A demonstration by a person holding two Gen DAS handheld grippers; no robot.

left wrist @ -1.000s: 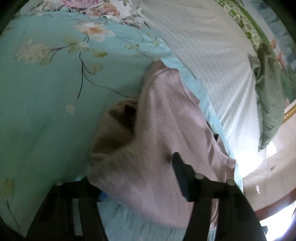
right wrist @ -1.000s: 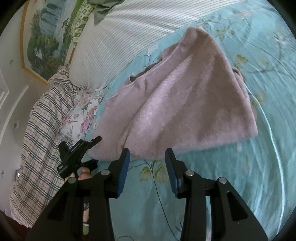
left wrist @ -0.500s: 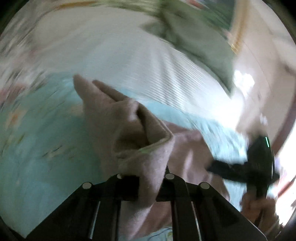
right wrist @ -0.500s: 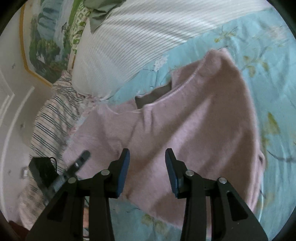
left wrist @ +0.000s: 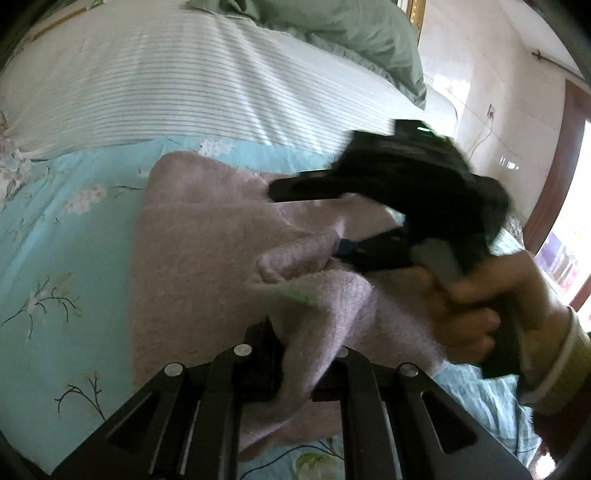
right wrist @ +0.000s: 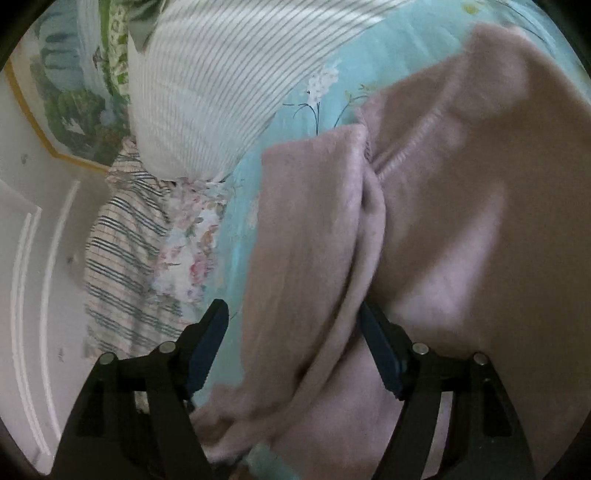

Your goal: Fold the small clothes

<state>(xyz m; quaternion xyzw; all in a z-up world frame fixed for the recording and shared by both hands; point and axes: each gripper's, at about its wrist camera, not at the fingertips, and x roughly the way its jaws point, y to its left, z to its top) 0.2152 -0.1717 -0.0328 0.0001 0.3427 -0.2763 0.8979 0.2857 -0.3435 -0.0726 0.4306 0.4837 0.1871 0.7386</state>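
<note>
A pink knit sweater [left wrist: 195, 243] lies on the turquoise floral bedspread [left wrist: 55, 229]. My left gripper [left wrist: 299, 354] is shut on a bunched edge of the sweater. In the left wrist view the right gripper [left wrist: 332, 221] reaches in from the right, its jaws apart around a raised fold. In the right wrist view my right gripper [right wrist: 295, 339] is open, and a fold of the sweater [right wrist: 443, 206] lies between its fingers, which stand wide apart and do not pinch it.
A white striped pillow [left wrist: 177, 81] and a green cloth [left wrist: 332, 33] lie at the head of the bed. A checked blanket [right wrist: 118, 266] and a floral pillow [right wrist: 184, 258] lie at the bed's left side. A door [right wrist: 33, 295] stands beyond.
My left gripper closed on the sweater's edge and lifted it. My right gripper opened wider and moved forward onto the sweater, meeting the left one.
</note>
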